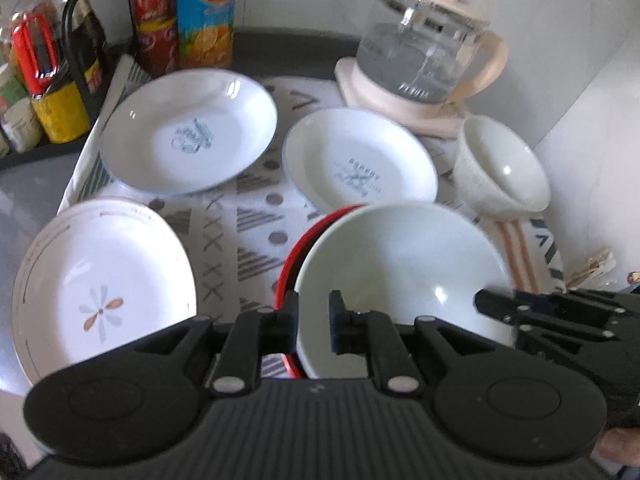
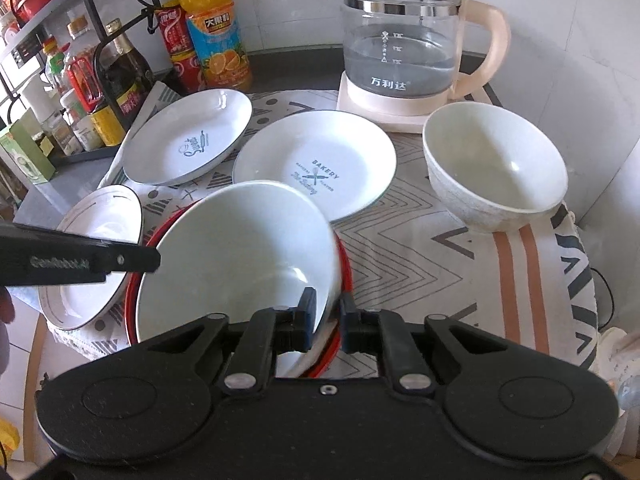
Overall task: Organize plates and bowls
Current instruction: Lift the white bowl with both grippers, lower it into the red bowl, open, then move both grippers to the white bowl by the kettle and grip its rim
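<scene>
Patterned cloth covers the surface (image 2: 420, 248), backed by a glass kettle (image 2: 400, 40) at 12 o'clock and bottles at 10 o'clock. Three plates lie apart: a bakery-print plate (image 2: 316, 164) at centre, another plate (image 2: 188, 140) at 10 o'clock, and a flower plate (image 1: 100, 280) at 8 o'clock. A speckled bowl (image 2: 496, 168) stands at 2 o'clock. Nearest, a white bowl (image 2: 240, 256) sits tilted in a red-rimmed bowl (image 2: 347, 268). The right hand-held gripper (image 2: 325, 316) pinches the white bowl's rim; the left hand-held gripper (image 1: 314, 320) straddles the opposite rim, narrow, though contact there is unclear. Nesting looks underway; next, seat the white bowl level and release.
</scene>
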The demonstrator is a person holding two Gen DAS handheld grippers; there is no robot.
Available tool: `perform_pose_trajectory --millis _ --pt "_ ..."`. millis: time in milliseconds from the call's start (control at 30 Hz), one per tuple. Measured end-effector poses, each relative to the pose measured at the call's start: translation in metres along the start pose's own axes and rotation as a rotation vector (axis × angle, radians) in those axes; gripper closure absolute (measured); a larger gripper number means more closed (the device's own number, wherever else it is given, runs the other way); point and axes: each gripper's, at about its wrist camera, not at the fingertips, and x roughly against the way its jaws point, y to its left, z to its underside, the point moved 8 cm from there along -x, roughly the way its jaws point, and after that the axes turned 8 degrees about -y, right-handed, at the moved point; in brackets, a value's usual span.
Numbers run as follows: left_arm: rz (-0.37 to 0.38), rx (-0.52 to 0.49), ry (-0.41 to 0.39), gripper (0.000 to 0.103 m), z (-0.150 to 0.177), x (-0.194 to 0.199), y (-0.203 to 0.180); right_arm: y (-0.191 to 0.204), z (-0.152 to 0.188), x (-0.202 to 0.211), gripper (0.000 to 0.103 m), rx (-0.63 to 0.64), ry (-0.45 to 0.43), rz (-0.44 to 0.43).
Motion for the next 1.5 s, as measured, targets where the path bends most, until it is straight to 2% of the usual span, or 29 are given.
perform_pose_trajectory --millis 100,167,200,233,267,333,433,567,667,1000,1033,1267,1400,1500 --pt "-0.007 0.001 -0.012 0.086 -0.005 0.003 0.001 0.002 -0.004 0.001 0.092 0.0 0.0 -0.022" --pt "-0.007 0.008 -0.022 0.08 -0.009 0.005 0.001 0.002 -0.009 0.007 0.083 -0.012 -0.02 -0.031" --pt "-0.006 0.008 -0.029 0.071 -0.011 0.007 0.0 0.001 -0.012 0.01 0.077 -0.017 -0.032 -0.034" --pt "-0.006 0.006 -0.041 0.06 -0.014 0.008 -0.001 0.0 -0.015 0.013 0.065 -0.026 -0.044 -0.04" --pt "-0.008 0.002 -0.052 0.055 -0.017 0.009 -0.003 -0.002 -0.018 0.017 0.055 -0.04 -0.061 -0.049" --pt "-0.003 -0.012 -0.074 0.042 -0.023 0.01 -0.007 -0.007 -0.023 0.022 0.051 -0.057 -0.094 -0.05" --pt "0.017 -0.033 -0.087 0.035 -0.033 0.007 -0.017 -0.021 -0.026 0.026 0.042 -0.094 -0.117 -0.019" --pt "0.046 -0.063 -0.103 0.035 -0.045 0.003 -0.032 -0.045 -0.031 0.032 0.023 -0.162 -0.16 0.029" --pt "0.066 -0.1 -0.114 0.035 -0.054 -0.001 -0.044 -0.061 -0.033 0.035 0.017 -0.194 -0.175 0.067" --pt "0.142 -0.187 -0.124 0.035 -0.075 -0.024 -0.083 -0.101 -0.035 0.043 0.004 -0.299 -0.231 0.157" --pt "0.146 -0.193 -0.123 0.035 -0.077 -0.026 -0.087 -0.105 -0.035 0.043 0.0 -0.31 -0.235 0.162" --pt "0.189 -0.223 -0.116 0.034 -0.087 -0.044 -0.11 -0.129 -0.033 0.037 0.0 -0.388 -0.225 0.177" --pt "0.214 -0.26 -0.112 0.02 -0.092 -0.056 -0.124 -0.14 -0.032 0.033 0.0 -0.423 -0.228 0.192" --pt "0.223 -0.261 -0.098 0.019 -0.096 -0.064 -0.132 -0.148 -0.033 0.03 0.0 -0.44 -0.23 0.202"
